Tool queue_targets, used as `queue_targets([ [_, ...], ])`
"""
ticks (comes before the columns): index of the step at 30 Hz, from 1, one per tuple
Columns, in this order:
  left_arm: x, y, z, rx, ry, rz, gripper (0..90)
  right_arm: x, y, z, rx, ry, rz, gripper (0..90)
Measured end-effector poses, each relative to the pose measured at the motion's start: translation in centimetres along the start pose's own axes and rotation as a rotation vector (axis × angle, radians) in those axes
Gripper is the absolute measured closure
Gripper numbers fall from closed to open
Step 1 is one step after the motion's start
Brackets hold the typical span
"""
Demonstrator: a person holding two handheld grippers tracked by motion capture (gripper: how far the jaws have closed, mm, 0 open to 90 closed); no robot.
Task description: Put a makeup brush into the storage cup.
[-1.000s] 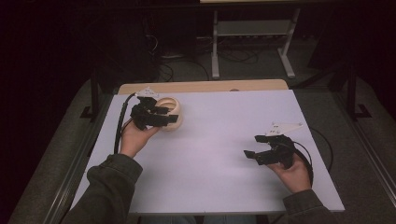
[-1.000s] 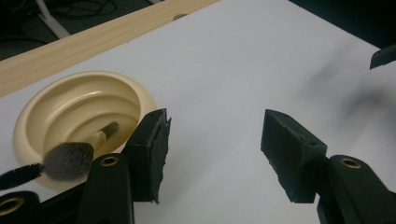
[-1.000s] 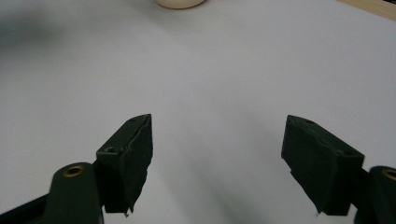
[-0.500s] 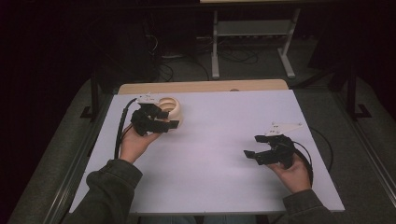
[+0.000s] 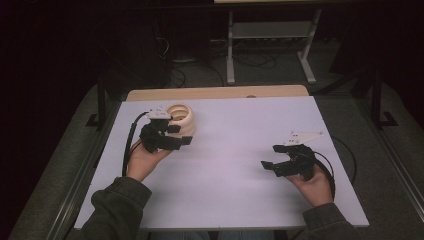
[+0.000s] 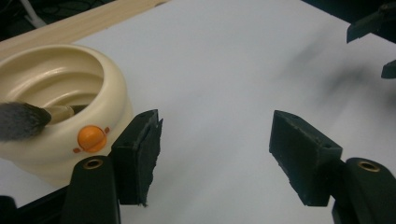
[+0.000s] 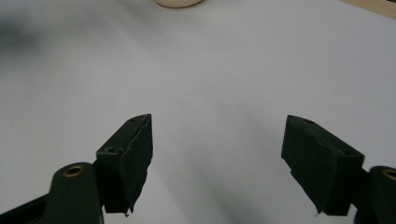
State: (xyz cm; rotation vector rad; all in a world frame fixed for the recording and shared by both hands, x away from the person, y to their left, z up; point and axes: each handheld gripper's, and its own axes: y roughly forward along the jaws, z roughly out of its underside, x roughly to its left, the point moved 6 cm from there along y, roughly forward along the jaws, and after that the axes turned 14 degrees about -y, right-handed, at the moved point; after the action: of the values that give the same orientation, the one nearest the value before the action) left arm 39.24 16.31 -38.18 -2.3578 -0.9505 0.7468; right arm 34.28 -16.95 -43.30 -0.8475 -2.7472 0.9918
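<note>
Both grippers open over the white table sheet; cream bowl beside the left gripper.

Nearest the person, the right gripper rests in the right hand over the near right part of the white sheet; its jaws stand wide apart with nothing between them, and the right gripper view shows bare sheet in the gap. Farther in, the left gripper sits in the left hand; its jaws have just been opening, stand well apart and hold nothing. Just beyond and beside it, the cream ribbed bowl stands upright on the sheet at the far left, bearing an orange ball mark. A grey-bristled brush lies across the bowl rim. Behind the sheet runs the wooden table edge.
</note>
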Motion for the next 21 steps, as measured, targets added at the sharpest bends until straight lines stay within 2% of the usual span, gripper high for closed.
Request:
queue_targets([
  [21,0.0,-0.8,2.2,-0.024,-0.005,0.009,29.4,0.1,0.2,0.1,0.007,-0.010,0.002,23.9],
])
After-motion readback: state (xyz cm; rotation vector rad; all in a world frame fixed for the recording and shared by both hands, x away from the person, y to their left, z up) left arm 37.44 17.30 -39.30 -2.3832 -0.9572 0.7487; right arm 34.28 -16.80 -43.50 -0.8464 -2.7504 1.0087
